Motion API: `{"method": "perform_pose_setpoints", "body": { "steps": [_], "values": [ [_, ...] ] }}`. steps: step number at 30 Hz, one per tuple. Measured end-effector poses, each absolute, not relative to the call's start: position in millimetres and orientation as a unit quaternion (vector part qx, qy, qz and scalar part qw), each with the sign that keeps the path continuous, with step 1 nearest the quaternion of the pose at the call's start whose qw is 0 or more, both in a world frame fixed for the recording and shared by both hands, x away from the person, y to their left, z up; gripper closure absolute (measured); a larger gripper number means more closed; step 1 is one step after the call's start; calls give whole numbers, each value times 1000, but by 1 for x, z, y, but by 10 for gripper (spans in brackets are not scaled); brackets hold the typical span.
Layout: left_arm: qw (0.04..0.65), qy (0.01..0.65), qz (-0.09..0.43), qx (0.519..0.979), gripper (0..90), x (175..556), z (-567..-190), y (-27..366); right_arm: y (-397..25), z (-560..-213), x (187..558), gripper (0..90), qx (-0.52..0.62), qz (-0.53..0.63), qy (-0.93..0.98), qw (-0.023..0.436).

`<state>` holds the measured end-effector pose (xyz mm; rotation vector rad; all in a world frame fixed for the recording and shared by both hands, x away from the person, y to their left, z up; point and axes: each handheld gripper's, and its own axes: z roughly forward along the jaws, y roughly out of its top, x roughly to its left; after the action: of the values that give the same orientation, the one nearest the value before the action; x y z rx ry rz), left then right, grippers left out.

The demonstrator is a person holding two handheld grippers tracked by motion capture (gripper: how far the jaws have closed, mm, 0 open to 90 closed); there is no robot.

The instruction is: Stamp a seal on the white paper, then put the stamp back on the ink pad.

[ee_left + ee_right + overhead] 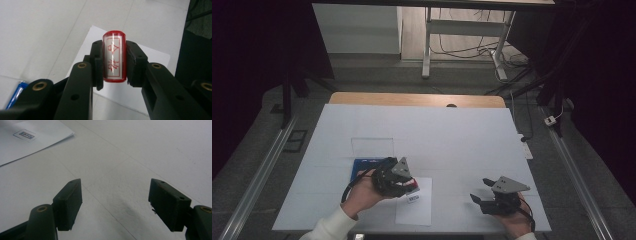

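Note:
A red-rimmed stamp (114, 56) with red characters on its white face is clamped between the jaws of my left gripper (114, 62), face toward the camera. In the high view that left gripper (408, 184) hangs over the top left part of a white paper sheet (419, 206), the stamp (413, 185) showing red at its tip. A small printed mark (413, 199) sits on the sheet just below the stamp. My right gripper (480, 191) rests low at the front right, open, nothing between its jaws. The right gripper view shows the sheet (15, 147) and its mark (25, 134) at upper left.
A blue ink pad tray (363, 166) lies behind the left hand, with a clear lid (372, 145) standing beyond it. The white table cover (452, 135) stretches bare toward the back and right. The front edge runs just under both hands.

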<state>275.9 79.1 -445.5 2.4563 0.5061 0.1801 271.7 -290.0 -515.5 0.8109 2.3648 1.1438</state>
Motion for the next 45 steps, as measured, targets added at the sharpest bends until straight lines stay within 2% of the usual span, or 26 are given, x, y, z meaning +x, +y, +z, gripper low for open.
{"method": "perform_pose_setpoints", "body": {
  "steps": [24, 45],
  "values": [
    [346, 220, 85, 908, 702, 278, -423, 118, -290, -516, 271, 266, 291, 409, 843, 196],
    [352, 276, 101, 889, 702, 293, -428, 146, -290, -516, 271, 267, 293, 404, 843, 199]
  ]
}}
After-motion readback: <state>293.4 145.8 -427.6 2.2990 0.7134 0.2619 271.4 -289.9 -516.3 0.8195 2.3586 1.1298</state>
